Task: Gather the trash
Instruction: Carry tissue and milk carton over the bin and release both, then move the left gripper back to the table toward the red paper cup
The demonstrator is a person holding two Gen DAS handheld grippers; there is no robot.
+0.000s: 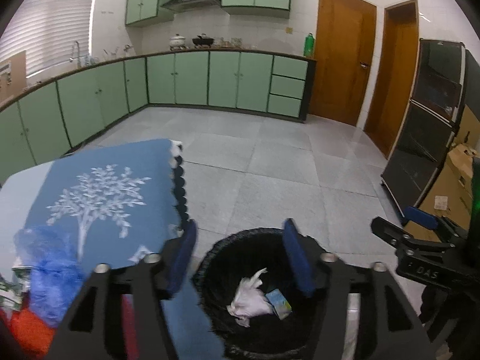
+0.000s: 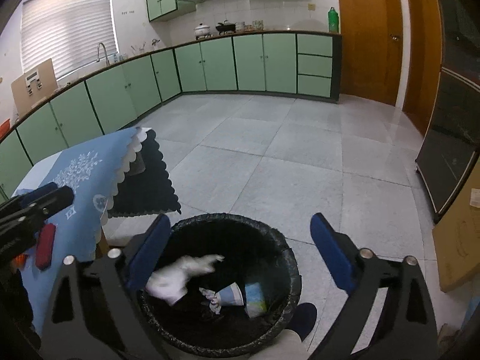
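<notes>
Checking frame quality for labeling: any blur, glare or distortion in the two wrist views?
Left wrist: strong fisheye bend in the counter, dark vignette corners, blue bag at lower left smeared. Right wrist: same bend, white tissue in the bin motion-blurred, cup sharper, window blind bright but not blown out, soft glare on the floor by the door.

My left gripper [image 1: 240, 258] points down, jaws apart, empty. My right gripper [image 2: 240, 258] tilts down too, jaws wide, nothing between.

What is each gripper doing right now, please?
Left gripper: open, empty, above the trash bin.
Right gripper: open wide, empty.
</notes>
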